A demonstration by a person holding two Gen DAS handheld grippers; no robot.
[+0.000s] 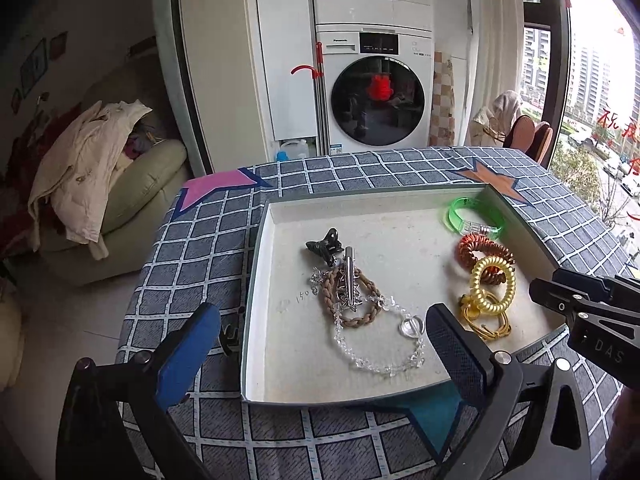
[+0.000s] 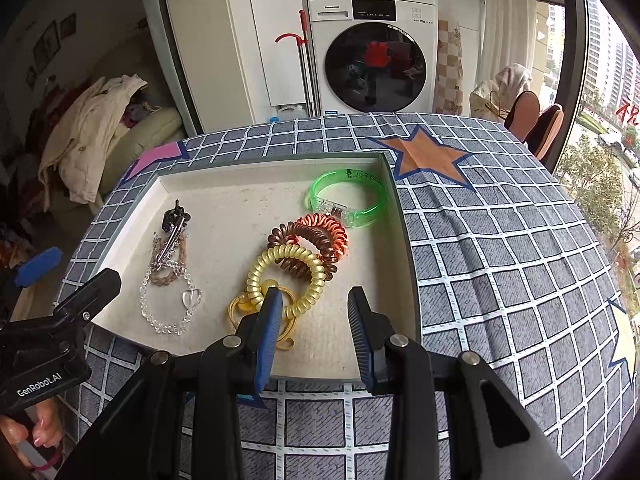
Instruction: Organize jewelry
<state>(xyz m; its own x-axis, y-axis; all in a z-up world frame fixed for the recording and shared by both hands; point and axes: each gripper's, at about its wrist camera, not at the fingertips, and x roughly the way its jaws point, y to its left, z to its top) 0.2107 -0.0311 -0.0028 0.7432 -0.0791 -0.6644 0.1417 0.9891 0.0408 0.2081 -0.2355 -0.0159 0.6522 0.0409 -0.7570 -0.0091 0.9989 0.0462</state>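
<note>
A shallow white-lined tray (image 1: 288, 344) (image 2: 224, 188) lies on the checked tablecloth and holds all the jewelry. On its left lie a black claw clip (image 1: 325, 245), a silver clip (image 1: 349, 276), a brown braided band (image 1: 352, 296) and a clear bead bracelet with a heart (image 1: 384, 344) (image 2: 170, 304). On its right lie a green bangle (image 1: 474, 218) (image 2: 348, 196), orange-brown coil ties (image 1: 484, 254) (image 2: 316, 240), a yellow coil tie (image 1: 491, 284) (image 2: 286, 276) and a yellow cord (image 2: 256, 308). My left gripper (image 1: 320, 340) is open and empty over the tray's near edge. My right gripper (image 2: 314, 320) is open and empty above the tray's near right corner.
The table (image 2: 500, 240) has star patches on its cloth. A washing machine (image 1: 376, 92) stands behind it. An armchair with a coat (image 1: 92, 184) is at the left, and a window (image 2: 600, 80) at the right. The right gripper's body shows in the left wrist view (image 1: 592, 304).
</note>
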